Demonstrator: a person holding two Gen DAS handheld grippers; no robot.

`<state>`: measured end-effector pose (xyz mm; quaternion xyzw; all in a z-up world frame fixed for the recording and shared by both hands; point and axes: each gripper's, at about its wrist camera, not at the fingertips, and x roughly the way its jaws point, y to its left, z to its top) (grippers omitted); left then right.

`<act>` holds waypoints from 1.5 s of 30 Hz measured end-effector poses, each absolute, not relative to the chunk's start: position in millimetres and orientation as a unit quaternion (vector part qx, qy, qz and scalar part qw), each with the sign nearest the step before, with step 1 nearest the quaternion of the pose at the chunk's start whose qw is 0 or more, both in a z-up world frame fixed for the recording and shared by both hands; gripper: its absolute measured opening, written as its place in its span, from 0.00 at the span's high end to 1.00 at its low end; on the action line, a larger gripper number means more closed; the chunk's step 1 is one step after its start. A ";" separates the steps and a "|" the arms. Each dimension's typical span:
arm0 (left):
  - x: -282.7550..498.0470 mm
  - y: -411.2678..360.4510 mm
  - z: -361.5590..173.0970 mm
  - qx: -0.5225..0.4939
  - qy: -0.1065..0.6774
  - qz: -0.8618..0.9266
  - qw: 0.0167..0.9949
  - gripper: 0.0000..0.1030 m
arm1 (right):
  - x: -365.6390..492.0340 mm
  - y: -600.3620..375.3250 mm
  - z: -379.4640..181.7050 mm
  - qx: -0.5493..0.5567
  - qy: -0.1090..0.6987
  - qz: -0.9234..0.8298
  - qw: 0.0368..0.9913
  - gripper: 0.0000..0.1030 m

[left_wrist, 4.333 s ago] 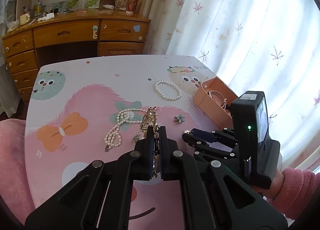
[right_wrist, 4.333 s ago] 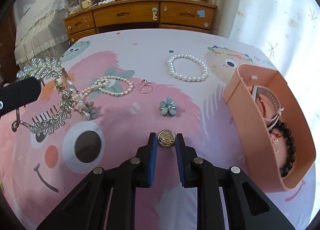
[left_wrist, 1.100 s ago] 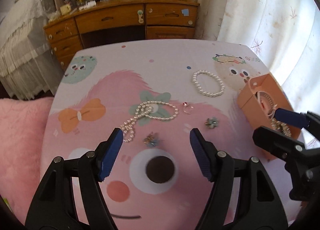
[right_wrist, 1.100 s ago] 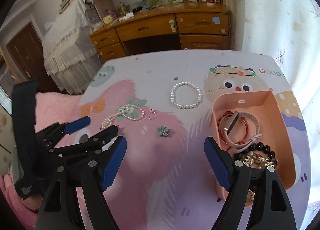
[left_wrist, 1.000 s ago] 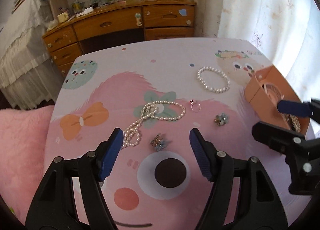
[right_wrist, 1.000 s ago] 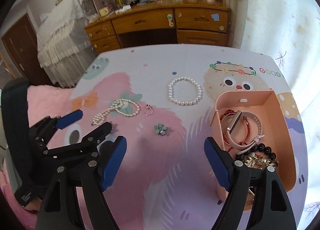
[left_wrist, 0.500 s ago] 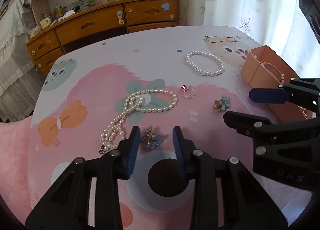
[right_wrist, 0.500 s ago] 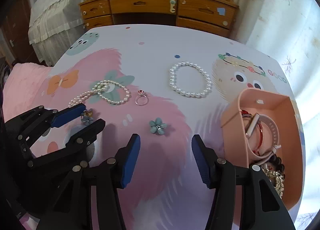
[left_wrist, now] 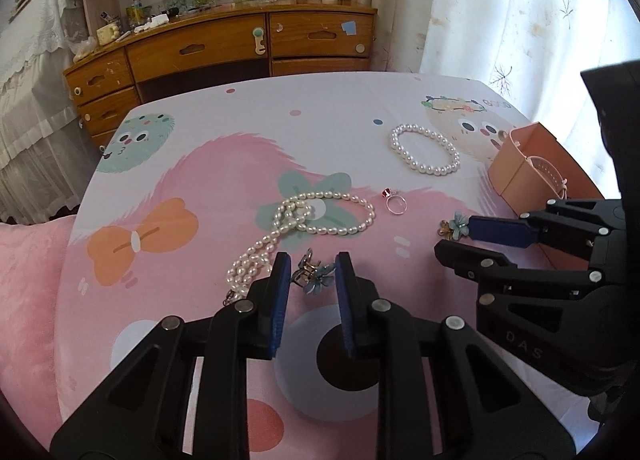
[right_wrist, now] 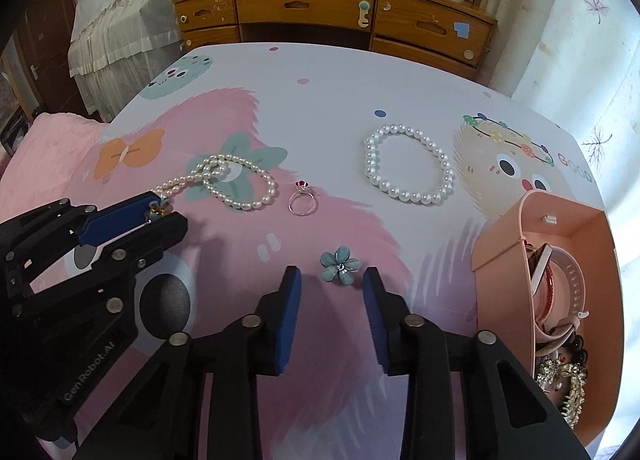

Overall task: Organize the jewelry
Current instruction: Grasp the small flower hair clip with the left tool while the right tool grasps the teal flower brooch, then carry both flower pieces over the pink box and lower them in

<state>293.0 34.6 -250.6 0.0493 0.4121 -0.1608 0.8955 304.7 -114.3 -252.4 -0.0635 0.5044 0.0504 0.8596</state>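
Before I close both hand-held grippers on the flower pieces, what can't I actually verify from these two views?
- Pink box contents: left wrist view shows only one strap; right wrist view's edge crops the lower pile.
- Left flower clip: right wrist view hides most behind the left hand-held gripper; pad contact unclear.
- Blue flower: left wrist view half-covered by the right hand-held gripper.
- Long pearl strand: clasp end hidden.

In front of you, a small blue flower-shaped hair clip with a gold clasp (left_wrist: 314, 277) lies on its side on the cartoon-print tablecloth, just beside the tail of a long white pearl necklace (left_wrist: 304, 222) whose upper end is looped and twisted. A second blue petalled flower brooch (right_wrist: 340, 264) lies flat, face up. Beyond it you see a thin silver ring with a red stone (right_wrist: 302, 197), and a closed white pearl bracelet (right_wrist: 408, 169). Your open-topped pink box (right_wrist: 498, 244) holds bands, black beads and gold pieces.
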 end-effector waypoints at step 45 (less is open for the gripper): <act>228.3 -137.3 -160.0 -0.063 0.393 -0.272 0.876 0.81 | 143.5 -274.6 -126.8 -0.095 0.419 0.050 0.902 0.84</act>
